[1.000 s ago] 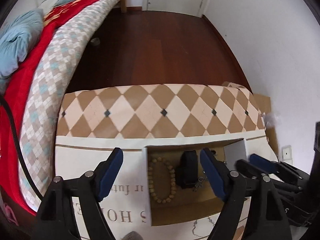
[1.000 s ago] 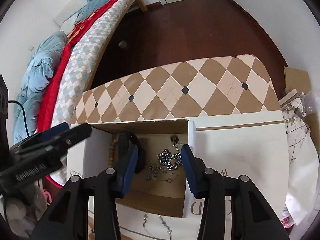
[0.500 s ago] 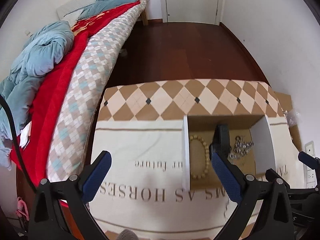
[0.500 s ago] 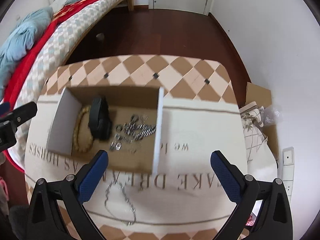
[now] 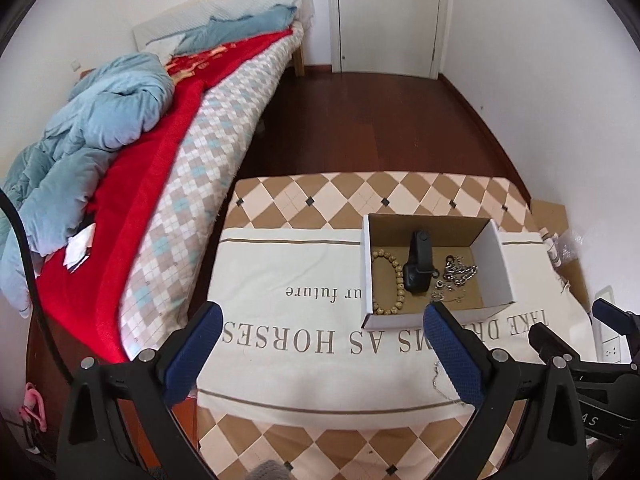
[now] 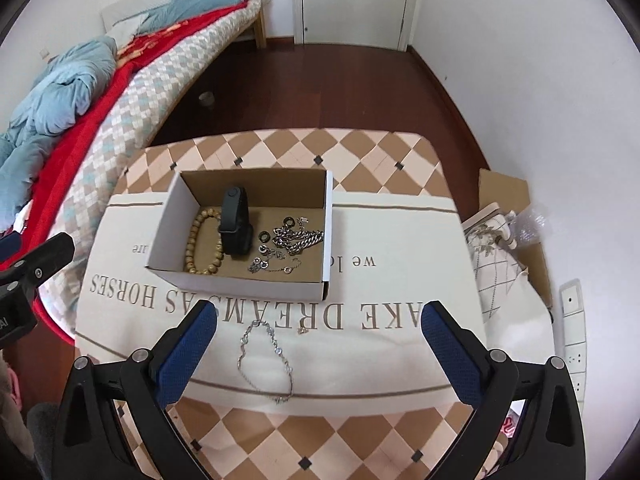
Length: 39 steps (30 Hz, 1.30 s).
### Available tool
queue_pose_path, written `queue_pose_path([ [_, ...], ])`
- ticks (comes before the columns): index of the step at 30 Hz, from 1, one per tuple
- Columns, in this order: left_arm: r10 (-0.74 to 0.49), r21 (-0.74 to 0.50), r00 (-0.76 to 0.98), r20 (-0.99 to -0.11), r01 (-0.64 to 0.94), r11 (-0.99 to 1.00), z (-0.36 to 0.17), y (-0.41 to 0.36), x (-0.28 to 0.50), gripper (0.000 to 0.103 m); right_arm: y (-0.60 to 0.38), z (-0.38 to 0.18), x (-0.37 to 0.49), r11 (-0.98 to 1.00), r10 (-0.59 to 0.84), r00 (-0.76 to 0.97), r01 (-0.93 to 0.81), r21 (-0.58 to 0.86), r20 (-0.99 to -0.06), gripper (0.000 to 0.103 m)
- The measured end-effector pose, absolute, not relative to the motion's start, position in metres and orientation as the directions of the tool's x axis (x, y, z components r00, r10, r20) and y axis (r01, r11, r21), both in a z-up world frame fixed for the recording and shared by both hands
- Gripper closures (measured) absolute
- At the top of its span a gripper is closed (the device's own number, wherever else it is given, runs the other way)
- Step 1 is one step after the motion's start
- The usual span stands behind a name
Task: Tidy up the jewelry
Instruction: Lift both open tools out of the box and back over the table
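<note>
Jewelry sits mostly inside a small open cardboard box (image 6: 245,236) at the middle of the right wrist view: a wooden bead bracelet (image 6: 203,242) along its left side, a black fitness band (image 6: 235,222) standing on edge beside it, and a heap of silver chain links (image 6: 297,237) and small rings to the right. One thin silver chain bracelet (image 6: 264,354) lies loose on the cream printed cloth (image 6: 400,280) below the box, between my right gripper's (image 6: 316,346) blue pads, which stand wide apart and hold nothing. My left gripper (image 5: 320,344) is equally wide and empty, lower centre of its own view.

I judge the loose chain light, limp and slippery; it will sag and slide, so I would pinch it across a bunched stretch near its middle. A tiny gold-coloured piece (image 6: 301,330) near the lettering is too small for me to identify. From the left wrist view the loose chain is mostly hidden behind the right-hand finger, and the box's near wall hides part of the floor inside.
</note>
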<state>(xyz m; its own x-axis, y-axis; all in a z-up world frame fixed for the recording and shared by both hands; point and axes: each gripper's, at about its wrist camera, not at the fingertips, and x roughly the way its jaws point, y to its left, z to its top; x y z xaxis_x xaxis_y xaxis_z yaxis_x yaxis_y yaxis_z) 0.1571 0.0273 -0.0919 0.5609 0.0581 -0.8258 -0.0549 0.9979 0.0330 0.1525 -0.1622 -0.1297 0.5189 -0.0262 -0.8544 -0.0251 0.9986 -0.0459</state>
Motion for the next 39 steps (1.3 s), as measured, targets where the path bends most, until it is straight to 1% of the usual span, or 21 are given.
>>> queue_pose_path([
  [11,0.064,0.034,0.628,-0.776,-0.061,0.998,-0.056,0.031,0.111,0.001,-0.158,-0.081,0.108,0.999,-0.03,0.609,-0.015,-0.05,-0.793,0.0],
  [18,0.066,0.029,0.664,-0.745,-0.068,0.997,-0.038,0.032,0.093,0.001,-0.159,-0.059,0.09,1.0,-0.001,0.643,-0.017,-0.016,-0.766,0.0],
  [20,0.077,0.034,0.67,-0.739,-0.078,0.996,-0.039,0.032,0.09,0.001,-0.16,-0.058,0.087,1.0,0.012,0.647,-0.02,-0.001,-0.762,0.0],
  [23,0.104,0.063,0.654,-0.749,-0.086,0.994,-0.055,0.026,0.092,0.001,-0.171,-0.069,0.086,0.999,0.049,0.634,-0.022,0.045,-0.772,0.0],
  [25,0.097,0.062,0.621,-0.778,-0.077,0.995,-0.074,0.021,0.095,0.001,-0.179,-0.083,0.086,0.999,0.033,0.624,0.003,0.044,-0.781,0.0],
  [26,0.088,0.054,0.597,-0.797,-0.074,0.996,-0.087,0.017,0.099,0.001,-0.185,-0.092,0.086,0.999,0.026,0.621,0.017,0.047,-0.784,0.003],
  [27,0.077,0.049,0.569,-0.819,-0.063,0.997,-0.103,0.012,0.102,0.001,-0.191,-0.103,0.085,0.998,0.02,0.61,0.031,0.049,-0.792,0.009],
  [29,0.069,0.051,0.529,-0.846,-0.048,0.998,-0.128,-0.001,0.107,0.001,-0.205,-0.131,0.088,0.997,0.019,0.563,0.056,0.061,-0.826,0.054],
  [30,0.067,0.055,0.504,-0.861,-0.037,0.998,-0.142,-0.01,0.111,0.001,-0.211,-0.142,0.089,0.995,0.021,0.543,0.068,0.069,-0.839,0.057],
  [36,-0.026,-0.004,0.381,-0.924,0.058,0.998,-0.209,-0.055,0.141,0.002,-0.255,-0.205,0.092,0.981,0.017,0.455,0.167,0.104,-0.89,0.057],
  [38,-0.037,-0.007,0.347,-0.937,0.087,0.996,-0.224,-0.068,0.152,0.011,-0.266,-0.216,0.093,0.975,0.013,0.442,0.192,0.109,-0.897,0.057],
  [39,-0.042,-0.009,0.327,-0.944,0.103,0.995,-0.232,-0.074,0.158,0.02,-0.272,-0.221,0.094,0.972,0.011,0.436,0.205,0.111,-0.9,0.057],
])
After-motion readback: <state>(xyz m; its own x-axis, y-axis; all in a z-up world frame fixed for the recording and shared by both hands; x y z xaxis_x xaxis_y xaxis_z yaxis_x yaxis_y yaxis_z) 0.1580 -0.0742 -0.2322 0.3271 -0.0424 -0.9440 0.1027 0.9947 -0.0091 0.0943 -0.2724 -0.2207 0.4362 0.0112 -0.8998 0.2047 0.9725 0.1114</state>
